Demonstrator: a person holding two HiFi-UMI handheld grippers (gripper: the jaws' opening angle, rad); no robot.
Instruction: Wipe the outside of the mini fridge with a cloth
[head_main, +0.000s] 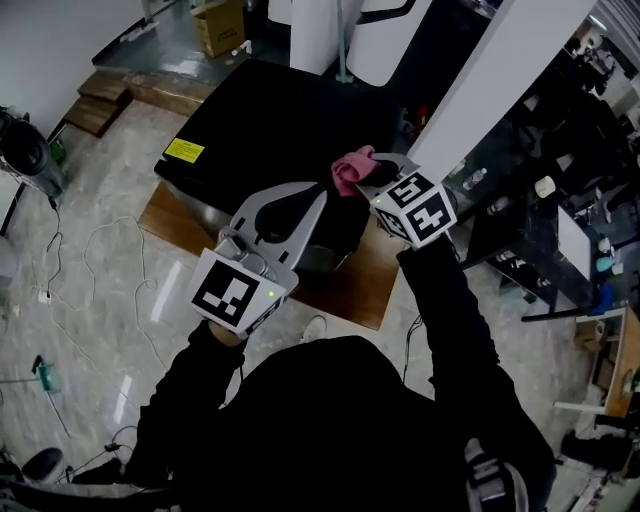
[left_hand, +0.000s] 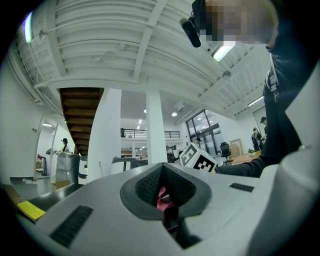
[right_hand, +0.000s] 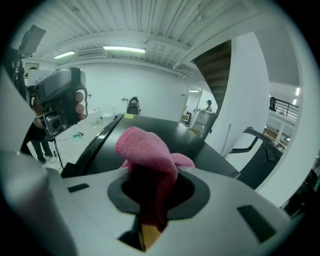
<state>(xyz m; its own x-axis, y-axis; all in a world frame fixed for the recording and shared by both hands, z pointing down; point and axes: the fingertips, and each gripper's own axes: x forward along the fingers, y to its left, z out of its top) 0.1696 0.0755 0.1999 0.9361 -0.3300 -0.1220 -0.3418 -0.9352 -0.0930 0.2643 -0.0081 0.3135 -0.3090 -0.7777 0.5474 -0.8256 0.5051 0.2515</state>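
Pink cloth (head_main: 350, 170) held over the near edge of the black mini fridge (head_main: 270, 120)
The right gripper (head_main: 372, 172) is clamped on the cloth, which bunches above its jaws and hangs down between them. The left gripper (head_main: 322, 196), just beside it, has its jaws drawn together; a sliver of pink shows in their gap, but whether it is pinched there is unclear. Beyond the fridge's far side sits a cardboard box (head_main: 220, 25), its contents too small to make out
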